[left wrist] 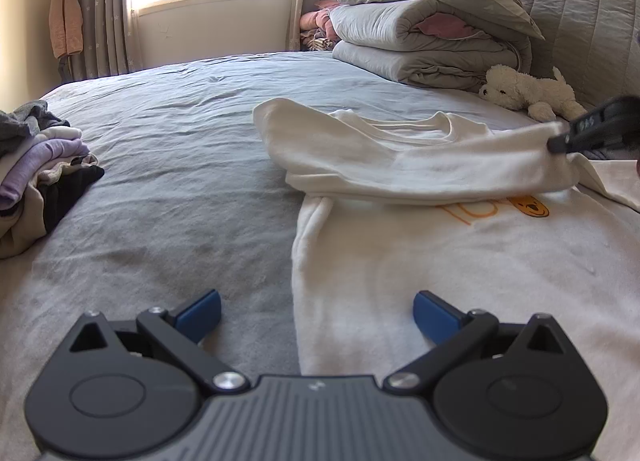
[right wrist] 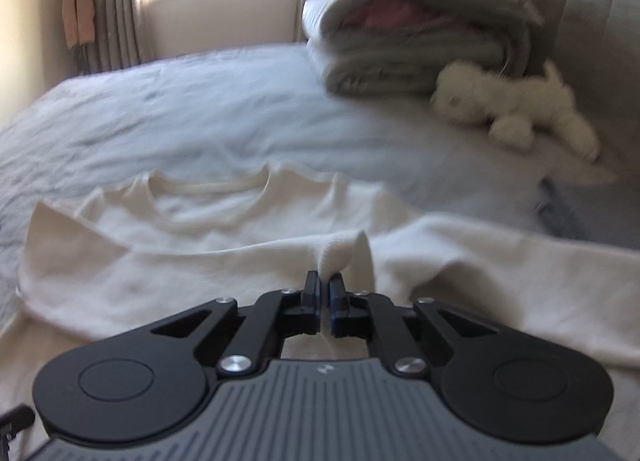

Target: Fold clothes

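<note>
Right hand-held gripper [right wrist: 324,281]: blue pads pressed together on a pinch of cream fabric, a small peak of cloth standing up past the tips. In the left wrist view that pinch looks like the sleeve end, held slightly off the sweatshirt [left wrist: 460,261] and stretched across its chest.

Left hand-held gripper [left wrist: 318,311]: jaws spread wide, nothing between them, hovering over the left side edge of the sweatshirt near the hem.

Sweatshirt lies front-up on the grey bed [left wrist: 180,133], collar away from the camera, orange print partly under the sleeve. Other sleeve is already folded in at the far left shoulder.

Handling, my read: light, thick fleecy knit, fully limp. No stiffness, so it sags and drags from any single pinch. Not slippery, not fragile. Grip cuffs, hem corners or shoulder seams; doubled edges give the pads more to bite.

Risk: single-layer pinch may slip out or pull the body askew on the sheet.

Off to the left, a pile of clothes [left wrist: 40,165]; folded duvets [left wrist: 432,33] and a plush dog [left wrist: 528,95] by the headboard.
</note>
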`<state>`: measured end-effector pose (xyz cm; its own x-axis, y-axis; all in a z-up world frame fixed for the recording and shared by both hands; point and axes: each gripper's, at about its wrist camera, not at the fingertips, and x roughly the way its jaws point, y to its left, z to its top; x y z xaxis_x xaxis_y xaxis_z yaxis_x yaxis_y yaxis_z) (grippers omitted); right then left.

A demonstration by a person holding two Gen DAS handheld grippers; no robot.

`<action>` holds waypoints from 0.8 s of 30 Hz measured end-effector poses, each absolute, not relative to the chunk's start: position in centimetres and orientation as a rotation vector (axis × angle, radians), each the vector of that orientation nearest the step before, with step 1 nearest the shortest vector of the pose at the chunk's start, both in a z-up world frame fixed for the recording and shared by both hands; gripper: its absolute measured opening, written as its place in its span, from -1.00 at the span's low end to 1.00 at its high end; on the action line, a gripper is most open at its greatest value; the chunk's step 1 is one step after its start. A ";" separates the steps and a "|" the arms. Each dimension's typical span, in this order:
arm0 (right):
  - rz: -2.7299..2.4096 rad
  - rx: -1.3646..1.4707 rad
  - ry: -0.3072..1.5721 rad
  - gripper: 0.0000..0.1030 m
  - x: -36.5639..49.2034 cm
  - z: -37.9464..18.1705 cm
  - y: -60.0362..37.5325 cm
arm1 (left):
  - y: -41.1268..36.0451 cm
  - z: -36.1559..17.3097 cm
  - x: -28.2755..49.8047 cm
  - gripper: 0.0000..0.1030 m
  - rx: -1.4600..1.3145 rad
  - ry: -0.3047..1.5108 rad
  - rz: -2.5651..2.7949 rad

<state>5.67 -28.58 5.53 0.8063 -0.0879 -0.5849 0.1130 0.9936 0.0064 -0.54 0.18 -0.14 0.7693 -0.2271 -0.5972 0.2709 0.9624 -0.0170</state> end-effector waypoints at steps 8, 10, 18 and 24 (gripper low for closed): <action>-0.150 0.014 0.742 -0.86 7.5 2.9 -29.1 | 0.2 -0.1 -0.5 0.99 0.072 0.638 -0.270; -0.153 0.023 0.715 -0.86 7.3 3.2 -29.0 | 0.2 -0.1 -0.5 0.99 0.072 0.638 -0.270; -0.157 -0.010 0.681 -0.86 6.6 3.8 -28.2 | 0.2 -0.1 -0.5 0.99 0.072 0.638 -0.270; -0.148 -0.017 0.705 -0.86 6.7 3.2 -27.8 | 0.2 -0.1 -0.5 0.99 0.072 0.638 -0.270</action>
